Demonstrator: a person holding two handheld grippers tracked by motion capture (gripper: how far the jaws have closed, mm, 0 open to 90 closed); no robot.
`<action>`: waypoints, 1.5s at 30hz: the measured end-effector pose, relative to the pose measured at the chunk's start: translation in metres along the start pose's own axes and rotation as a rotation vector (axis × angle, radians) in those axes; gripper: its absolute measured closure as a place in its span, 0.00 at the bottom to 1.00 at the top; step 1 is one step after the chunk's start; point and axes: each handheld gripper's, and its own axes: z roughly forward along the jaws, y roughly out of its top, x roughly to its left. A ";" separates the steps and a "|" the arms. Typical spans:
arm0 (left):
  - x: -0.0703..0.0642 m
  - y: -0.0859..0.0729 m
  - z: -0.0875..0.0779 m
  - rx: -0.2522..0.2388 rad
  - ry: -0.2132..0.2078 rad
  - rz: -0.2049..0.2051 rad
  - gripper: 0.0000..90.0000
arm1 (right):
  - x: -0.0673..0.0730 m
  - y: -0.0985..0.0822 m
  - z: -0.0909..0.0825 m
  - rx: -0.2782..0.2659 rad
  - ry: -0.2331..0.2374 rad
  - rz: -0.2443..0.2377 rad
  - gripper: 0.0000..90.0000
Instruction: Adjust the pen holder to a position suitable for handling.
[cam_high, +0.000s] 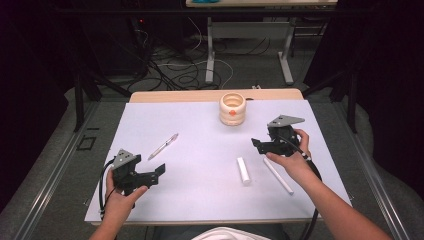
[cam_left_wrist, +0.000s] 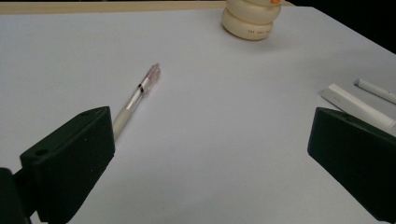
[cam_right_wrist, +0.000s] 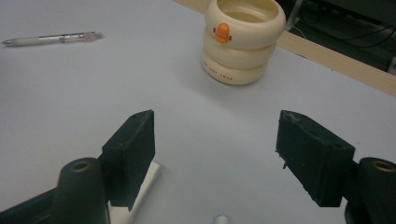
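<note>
White paper covered the surface (cam_high: 200, 165) where a person held tongs in each hand. The right tongs (cam_high: 256, 144) hovered released and empty above a short white cap (cam_high: 243, 170) and a slim white marker (cam_high: 278, 175), with the cream ringed cup (cam_high: 232, 108) beyond. The left tongs (cam_high: 161, 170) rested wide apart, gripping nothing, near a pen (cam_high: 163, 146).

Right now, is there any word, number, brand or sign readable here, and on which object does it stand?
Nothing can be read.
Holder: small dark print on the bottom ring, too blurred to read; orange beak mark on the top ring, no letters.
Pen: no legible text.
White cap, white pen: plain.
</note>
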 end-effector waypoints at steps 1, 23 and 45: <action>0.000 0.000 0.000 0.005 -0.001 0.001 0.01 | 0.001 0.004 0.003 0.005 0.010 -0.011 0.33; 0.003 -0.002 0.004 0.022 0.014 0.005 0.01 | 0.005 0.058 0.046 0.099 0.039 -0.295 0.33; 0.008 -0.003 0.006 0.028 0.029 -0.008 0.01 | -0.006 0.104 0.089 0.146 0.052 -0.270 0.38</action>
